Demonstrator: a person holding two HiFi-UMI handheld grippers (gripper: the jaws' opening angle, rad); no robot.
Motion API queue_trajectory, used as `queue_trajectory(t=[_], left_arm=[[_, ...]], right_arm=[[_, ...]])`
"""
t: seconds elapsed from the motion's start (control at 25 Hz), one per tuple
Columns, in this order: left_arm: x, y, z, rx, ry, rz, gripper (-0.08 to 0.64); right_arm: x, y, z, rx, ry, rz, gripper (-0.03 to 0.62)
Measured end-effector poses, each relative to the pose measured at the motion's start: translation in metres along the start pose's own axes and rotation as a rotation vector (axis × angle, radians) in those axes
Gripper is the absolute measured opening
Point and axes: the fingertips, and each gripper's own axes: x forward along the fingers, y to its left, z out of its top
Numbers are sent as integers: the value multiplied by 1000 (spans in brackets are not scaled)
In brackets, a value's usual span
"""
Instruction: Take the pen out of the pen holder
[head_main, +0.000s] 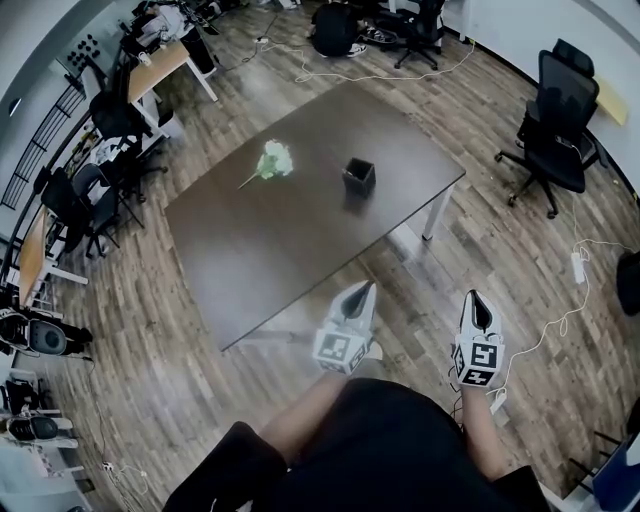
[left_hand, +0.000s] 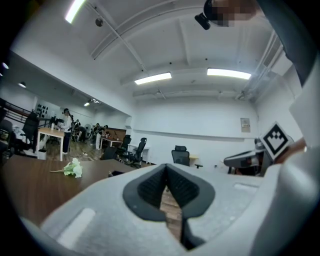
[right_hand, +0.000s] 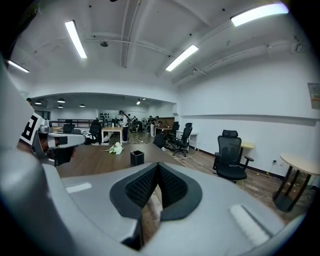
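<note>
Both sets of jaws clenched, empty: left gripper (head_main: 366, 288), right gripper (head_main: 473, 297). Black square pen holder (head_main: 359, 177) stands well apart on dark brown tabletop (head_main: 270, 245).

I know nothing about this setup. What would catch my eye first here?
A big dark table stands in a wood-floored office, with a black pen holder and a bunch of pale flowers on it. At the bottom of the head view, the white left gripper and right gripper are short of the table, jaws closed and empty.
</note>
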Motion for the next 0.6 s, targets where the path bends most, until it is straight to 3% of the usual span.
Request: queue_trajectory(t=[0.2,0.44,0.6], left_arm=[[22,58,5,-57,-24,0,3],[45,101,5,-15,-31,-41,3],[50,110,5,-30,-37,-40,3]], right_arm=[[60,18,13,8,-4,-34,0],[106,42,26,-5,9,-24,1],[115,49,23,0,26,-18,0]])
